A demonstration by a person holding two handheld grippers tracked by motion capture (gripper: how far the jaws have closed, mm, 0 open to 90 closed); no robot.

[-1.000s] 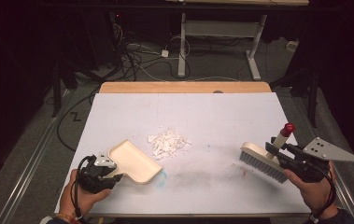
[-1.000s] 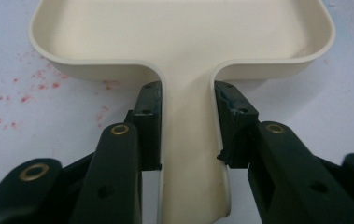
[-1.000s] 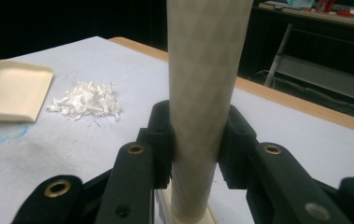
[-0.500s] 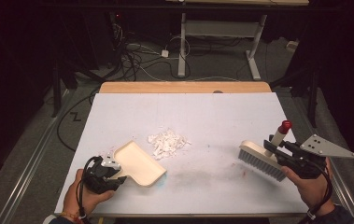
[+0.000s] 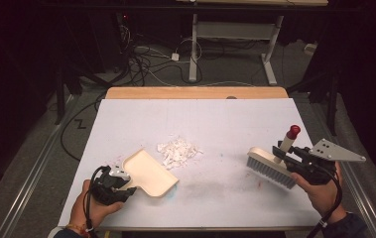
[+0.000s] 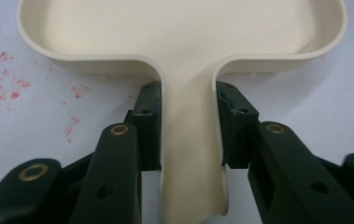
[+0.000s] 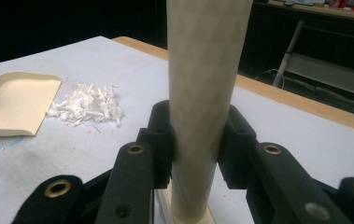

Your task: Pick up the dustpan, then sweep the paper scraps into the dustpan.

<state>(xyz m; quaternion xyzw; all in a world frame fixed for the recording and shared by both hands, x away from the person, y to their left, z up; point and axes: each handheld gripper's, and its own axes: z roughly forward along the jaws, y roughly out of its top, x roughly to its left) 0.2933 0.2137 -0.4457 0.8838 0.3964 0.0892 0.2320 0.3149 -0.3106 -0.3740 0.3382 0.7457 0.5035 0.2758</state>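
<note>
Two tools were in my grip, and neither bore any lettering I could read. At the left, my left gripper [image 5: 122,182] was clamped on the flat handle of the cream dustpan [image 5: 148,171], a pad [image 6: 149,122] pressed to each side of the handle. The pan lay flat near the table's [image 5: 225,119] front edge, its open mouth turned toward the pile of white paper scraps [image 5: 178,151] just beyond it, a narrow bare strip between them. Faint red specks marked the white surface beside the pan. Right of the scraps lay a broad bare stretch of table. At the right, my right gripper [image 5: 285,157] was clenched around the brush's [image 5: 271,166] pale, red-tipped handle, bristles down on the table, close to the right edge.
</note>
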